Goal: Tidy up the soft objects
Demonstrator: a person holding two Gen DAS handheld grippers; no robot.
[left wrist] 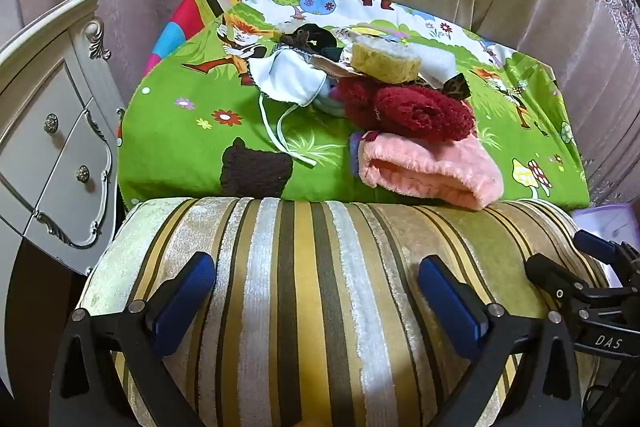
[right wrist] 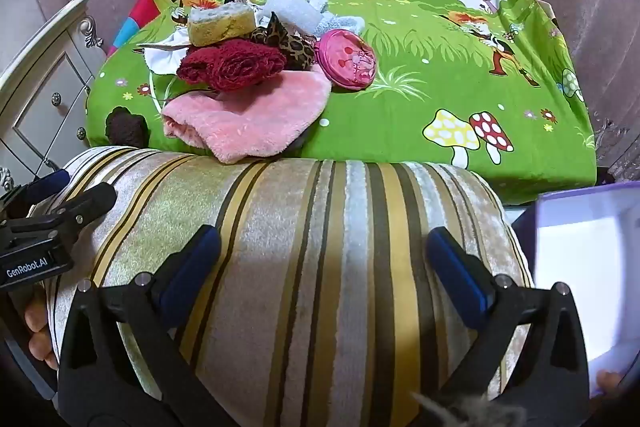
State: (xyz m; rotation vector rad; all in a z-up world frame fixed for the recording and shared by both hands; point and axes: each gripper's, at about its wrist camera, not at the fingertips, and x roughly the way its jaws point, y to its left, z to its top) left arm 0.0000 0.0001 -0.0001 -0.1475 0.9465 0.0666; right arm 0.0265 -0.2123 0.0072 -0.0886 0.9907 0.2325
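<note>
Both hand-held grippers hover over a striped cushion [left wrist: 304,299], tilted down toward it, with nothing between their fingers. The left hand-held gripper [left wrist: 316,291] has its blue pads spread wide; the right hand-held gripper [right wrist: 324,267] is spread just as wide, and it shows at the right edge of the left view too.

The soft things lie in a heap beyond the cushion, on a green cartoon sheet [right wrist: 420,75], well ahead of both grippers. Nearest is a pink towel [right wrist: 248,115], its front edge hanging onto the cushion's far rim. On it sits a dark red towel [right wrist: 236,67], topped by a yellow sponge [right wrist: 222,27]. Behind the red towel lie a leopard-print cloth [right wrist: 292,47] and a white foam block [right wrist: 292,11]. A round pink pouch [right wrist: 348,61] rests just right of the heap, touching the towel's edge. From the left view, a white cloth with strings [left wrist: 288,83] lies at the heap's left side.

The heap is ahead and right of the left gripper, ahead and left of the right one. A white dresser [left wrist: 52,131] stands left of the sheet, and a lilac box [right wrist: 588,247] sits at the right of the cushion
</note>
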